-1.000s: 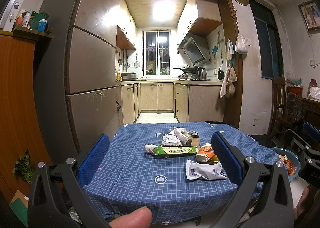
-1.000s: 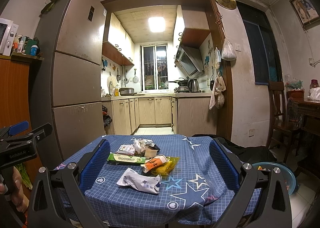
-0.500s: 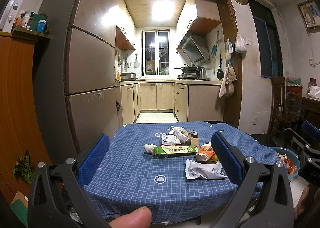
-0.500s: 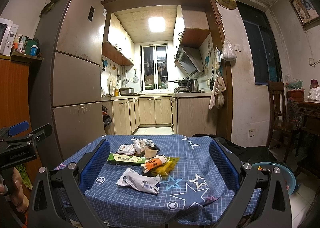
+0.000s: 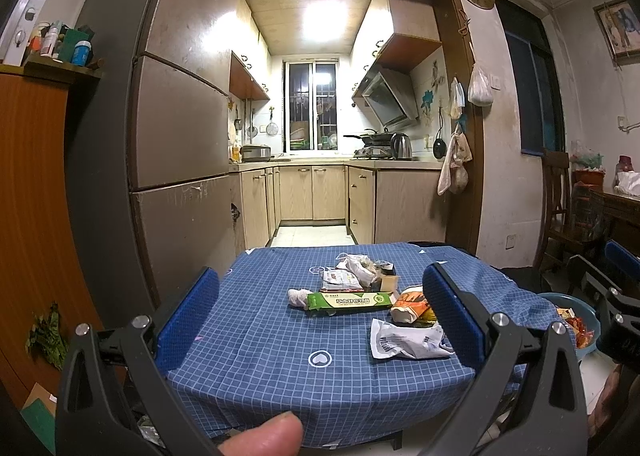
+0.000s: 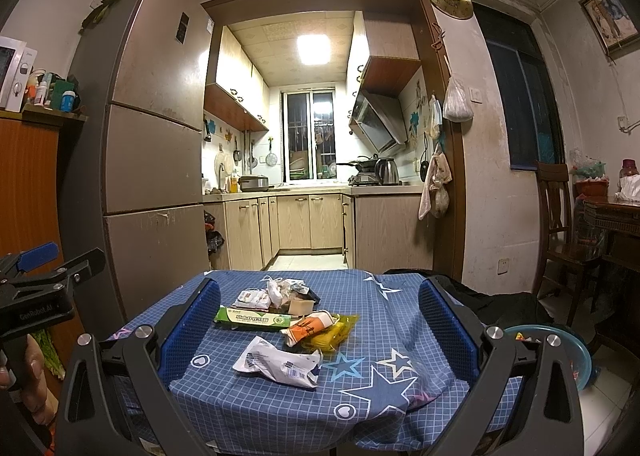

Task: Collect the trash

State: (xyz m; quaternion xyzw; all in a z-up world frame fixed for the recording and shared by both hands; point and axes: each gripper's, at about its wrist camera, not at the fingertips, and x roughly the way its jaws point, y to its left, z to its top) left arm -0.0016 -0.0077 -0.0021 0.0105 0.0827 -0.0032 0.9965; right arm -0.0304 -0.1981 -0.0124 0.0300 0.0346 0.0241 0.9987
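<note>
Left wrist view: our left tool (image 5: 320, 304) hangs short of the desk (image 5: 256, 344), jaws spread wide and holding nothing. Our right tool (image 6: 320, 308) does the same, gaping and empty, seen from its own camera. Neither touches any trash.

All the trash lies near the middle of the blue checked cloth. Nearest us is one crumpled white wrapper (image 6: 280, 364), lying apart from the rest. We judge it light, thin and springy, so we would pinch a raised fold rather than a flat edge. Behind it sit one orange-and-white packet (image 6: 308, 330) touching one yellow plastic bag (image 6: 332, 336); both look slick and soft, likely to slide on the cloth. One long green box (image 6: 256, 320) lies crosswise. It looks stiff, so we would take it across its narrow width. Farther back is a small heap of crumpled wrappers (image 6: 280, 292), too tangled to count. One white wad (image 5: 298, 296) rests at the box's left end.

A blue basin (image 6: 576, 352) with scraps sits low, right of the desk.
</note>
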